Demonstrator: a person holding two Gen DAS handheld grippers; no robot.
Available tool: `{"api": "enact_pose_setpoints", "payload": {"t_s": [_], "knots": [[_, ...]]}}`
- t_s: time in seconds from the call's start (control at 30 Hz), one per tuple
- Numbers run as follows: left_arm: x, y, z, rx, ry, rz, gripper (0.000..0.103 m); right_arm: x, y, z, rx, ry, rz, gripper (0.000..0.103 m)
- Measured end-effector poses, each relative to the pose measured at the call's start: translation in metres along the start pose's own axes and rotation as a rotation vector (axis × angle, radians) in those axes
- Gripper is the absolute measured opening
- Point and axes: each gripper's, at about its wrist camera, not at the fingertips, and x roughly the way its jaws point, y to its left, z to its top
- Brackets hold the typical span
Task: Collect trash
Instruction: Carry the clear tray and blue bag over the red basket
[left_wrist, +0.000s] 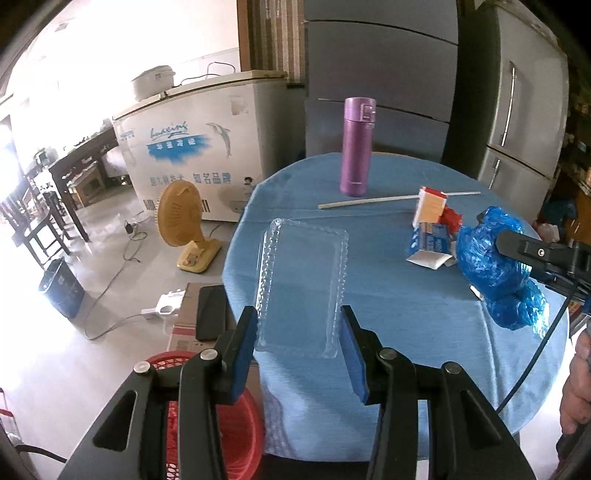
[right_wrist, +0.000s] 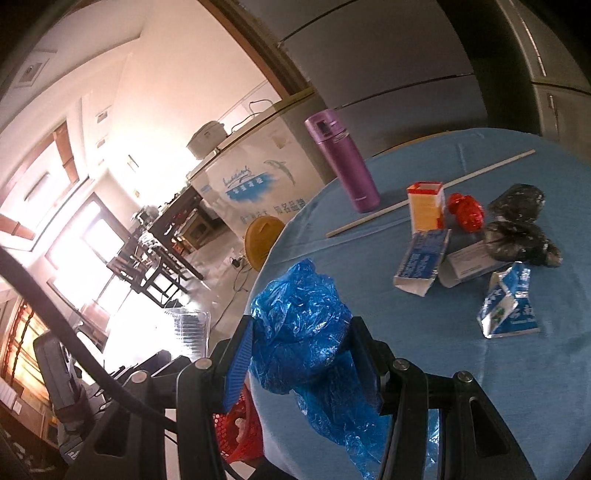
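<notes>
Nearest my left tool (left_wrist: 300, 345) is a clear plastic tray (left_wrist: 301, 284), gripped at its near end between the two blue pads, the jaws partly closed on its sides. Its far end reaches out over the counter (left_wrist: 388, 295), which is round and covered in blue cloth.

My right tool (right_wrist: 303, 363) has its jaws partly closed on a crumpled blue plastic bag (right_wrist: 306, 332); the bag bulges above the pads and hangs loose below them. From the left wrist view the same bag (left_wrist: 495, 266) is held above the counter's right side.

Below the counter edge, on the floor, stands a red mesh basket (left_wrist: 236, 435), seen under both tools.

Trash on the counter, noted from the right wrist view:
- a blue and white carton (right_wrist: 421, 262) lying flattened near the middle
- a second blue and white carton (right_wrist: 508, 306) to its right, apart from it
- an orange and white box (right_wrist: 424, 206) standing upright
- a red crumpled wrapper (right_wrist: 467, 210) just beside that box
- a black crumpled bag (right_wrist: 519, 225) further right
- a long thin white stick (right_wrist: 428, 195) lying behind the box

A purple flask (right_wrist: 343, 162) stands upright at the far side of the counter.
</notes>
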Motion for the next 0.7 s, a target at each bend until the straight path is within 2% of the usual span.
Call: {"api": "enact_pose_setpoints", "payload": {"t_s": [0.3, 0.7], "knots": [[0.0, 0.018, -0.005, -0.017, 0.0, 0.046, 0.046, 0.019, 0.019, -0.005, -0.034, 0.047, 0.025, 0.054], [0.009, 0.05, -0.018, -0.06, 0.043, 0.112, 0.046, 0.054, 0.051, -0.012, -0.084, 0.134, 0.074, 0.054]]}}
